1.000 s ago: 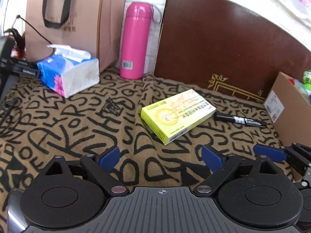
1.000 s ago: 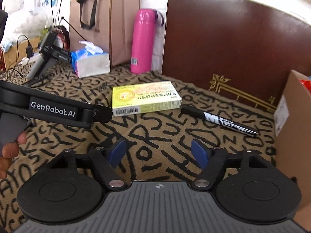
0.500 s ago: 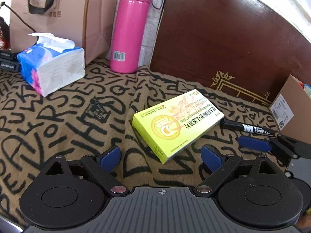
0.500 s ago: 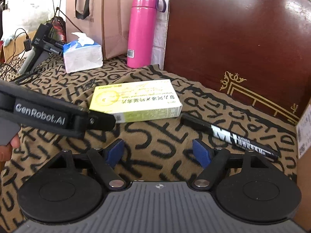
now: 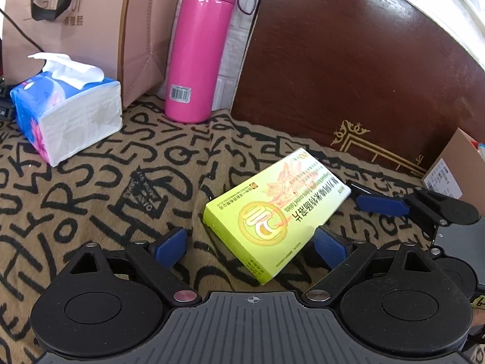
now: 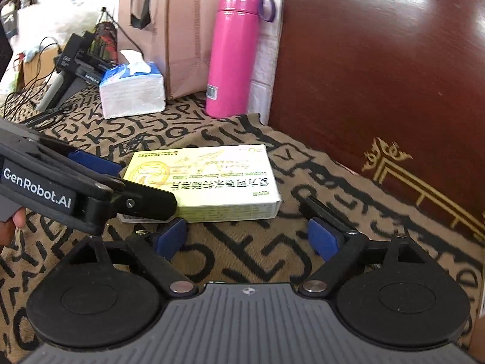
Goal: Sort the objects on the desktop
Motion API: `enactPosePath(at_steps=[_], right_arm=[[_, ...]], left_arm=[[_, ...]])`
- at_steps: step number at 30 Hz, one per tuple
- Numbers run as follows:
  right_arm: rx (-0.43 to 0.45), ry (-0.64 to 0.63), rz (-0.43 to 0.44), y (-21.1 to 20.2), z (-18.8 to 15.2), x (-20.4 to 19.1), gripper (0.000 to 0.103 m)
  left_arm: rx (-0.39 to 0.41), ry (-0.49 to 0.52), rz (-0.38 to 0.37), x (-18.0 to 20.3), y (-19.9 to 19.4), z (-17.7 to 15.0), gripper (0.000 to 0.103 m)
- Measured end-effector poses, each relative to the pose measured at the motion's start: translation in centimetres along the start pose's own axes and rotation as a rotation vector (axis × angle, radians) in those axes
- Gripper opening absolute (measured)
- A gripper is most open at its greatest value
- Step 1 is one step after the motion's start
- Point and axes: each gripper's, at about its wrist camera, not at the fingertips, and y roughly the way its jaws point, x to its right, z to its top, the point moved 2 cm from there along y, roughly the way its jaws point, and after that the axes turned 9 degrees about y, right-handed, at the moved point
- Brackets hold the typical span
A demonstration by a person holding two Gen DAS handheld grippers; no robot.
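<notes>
the left gripper (image 5: 251, 247) hangs low over the letter-print cloth (image 5: 91, 200), its blue pads spread wide, and the near corner of the yellow box (image 5: 272, 215) sits right in the gap between them, neither pad pressing on it. the box lies flat on the cloth, angled, long side running toward the dark wooden board (image 5: 363, 69) at the back.

over to the right gripper (image 6: 247, 241): jaws opening, nothing but bare cloth between the pads, with the yellow box just beyond its tips. the black marker (image 6: 327, 212) lies right by its right pad (mostly hidden behind that finger, so contact is hard to call). in the left wrist view one blue finger (image 5: 382, 206) of the right gripper reaches in beside the box's far end.

further back, a pink flask (image 5: 200, 45) stands upright by a paper bag (image 5: 91, 30), and a tissue pack (image 5: 66, 112) rests on the cloth to the left.
</notes>
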Motion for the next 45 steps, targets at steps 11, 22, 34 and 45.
enactPosePath(at_steps=[11, 22, 34, 45], right_arm=[[0.000, -0.222, 0.080, 0.9, 1.2, -1.4, 0.100], [-0.084, -0.320, 0.290, 1.1, 1.2, -2.9, 0.101], [-0.053, -0.294, 0.239, 3.1, 2.8, -2.3, 0.102], [-0.010, -0.251, 0.170, 0.2, 1.2, -3.5, 0.073]], left_arm=[[-0.013, -0.012, -0.038, -1.0, 0.5, 0.7, 0.097], [-0.013, 0.004, 0.010, -2.5, 0.2, 0.8, 0.098], [-0.023, 0.009, -0.015, -3.3, 0.1, 0.8, 0.098], [-0.063, 0.057, -0.049, -2.7, -0.3, 0.9, 0.084]])
